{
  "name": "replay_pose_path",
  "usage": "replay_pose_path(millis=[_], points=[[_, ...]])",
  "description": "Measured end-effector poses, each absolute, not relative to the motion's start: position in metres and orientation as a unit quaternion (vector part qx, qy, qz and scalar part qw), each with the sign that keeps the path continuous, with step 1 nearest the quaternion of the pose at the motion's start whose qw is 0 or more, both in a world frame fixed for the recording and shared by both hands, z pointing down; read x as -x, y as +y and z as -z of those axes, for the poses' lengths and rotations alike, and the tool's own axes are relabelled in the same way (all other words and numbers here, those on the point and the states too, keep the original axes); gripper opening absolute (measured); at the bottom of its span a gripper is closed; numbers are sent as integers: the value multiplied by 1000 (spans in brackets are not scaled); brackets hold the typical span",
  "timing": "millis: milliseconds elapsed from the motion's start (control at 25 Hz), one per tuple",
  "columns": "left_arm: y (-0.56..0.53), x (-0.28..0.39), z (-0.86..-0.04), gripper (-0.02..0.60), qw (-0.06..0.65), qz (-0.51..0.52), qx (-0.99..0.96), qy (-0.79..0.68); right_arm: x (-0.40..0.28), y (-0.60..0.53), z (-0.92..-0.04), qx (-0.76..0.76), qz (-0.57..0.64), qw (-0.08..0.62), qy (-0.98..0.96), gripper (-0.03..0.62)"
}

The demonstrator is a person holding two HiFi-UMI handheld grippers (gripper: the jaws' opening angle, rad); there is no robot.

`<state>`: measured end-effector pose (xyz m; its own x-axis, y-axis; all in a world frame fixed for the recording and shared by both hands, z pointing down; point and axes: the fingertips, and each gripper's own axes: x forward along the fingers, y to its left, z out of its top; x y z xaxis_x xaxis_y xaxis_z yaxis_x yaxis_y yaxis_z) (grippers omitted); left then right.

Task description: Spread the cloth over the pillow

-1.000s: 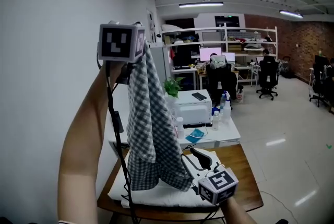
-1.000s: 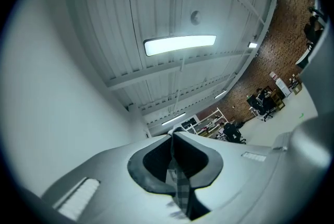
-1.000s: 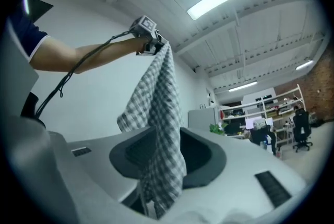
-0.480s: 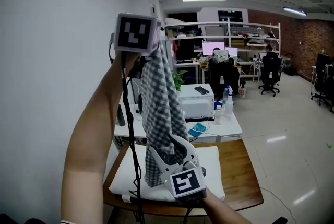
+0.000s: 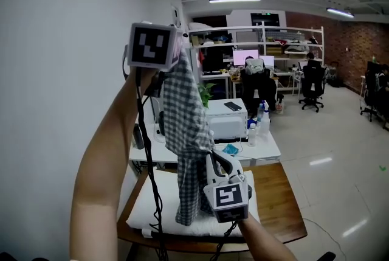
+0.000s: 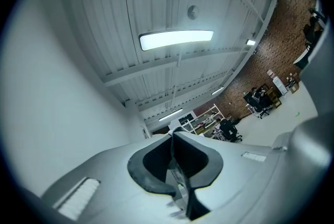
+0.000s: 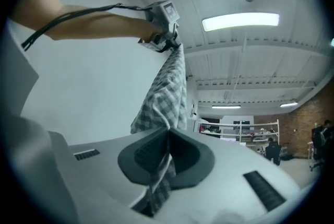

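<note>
Both grippers are working the cloth (image 5: 187, 111), a checked one, which is hanging in the air above the pillow (image 5: 152, 208), not lying on it. Left gripper (image 6: 172, 139) is being held high on a raised arm (image 5: 100, 168), jaws pressed together and pinching the cloth's top edge; a thin sliver of fabric is showing between the pads in the left gripper view. From there the cloth is hanging down in a bunched, narrow drape, its lower end dangling close over the pillow; can't tell if it's touching. Right gripper (image 7: 168, 137) is sitting lower, just over the pillow's right half, pointing up into the drape; its jaws are closing, with a fold of the cloth running between them and out below the pads. Pillow is white, lying flat on the wooden worktop (image 5: 276, 193) and covering most of its left and middle; the right strip of wood is showing bare. Black cable (image 5: 144, 144) is trailing down from the left gripper past the pillow's front edge.
</note>
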<state>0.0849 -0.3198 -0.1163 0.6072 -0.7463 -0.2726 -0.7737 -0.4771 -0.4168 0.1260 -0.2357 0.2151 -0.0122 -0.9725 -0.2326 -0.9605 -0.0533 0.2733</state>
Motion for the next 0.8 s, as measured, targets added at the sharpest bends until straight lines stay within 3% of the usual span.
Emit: replay_pose_path(millis=[320,800], points=[[-354,-57,89,11,235,-12,860,453,-204,-214,-188,-752,161,-43,-638,23],[-390,-9,36,11,196,27,855,479,-269,-199,-157,-793,197,-55,-573,23]])
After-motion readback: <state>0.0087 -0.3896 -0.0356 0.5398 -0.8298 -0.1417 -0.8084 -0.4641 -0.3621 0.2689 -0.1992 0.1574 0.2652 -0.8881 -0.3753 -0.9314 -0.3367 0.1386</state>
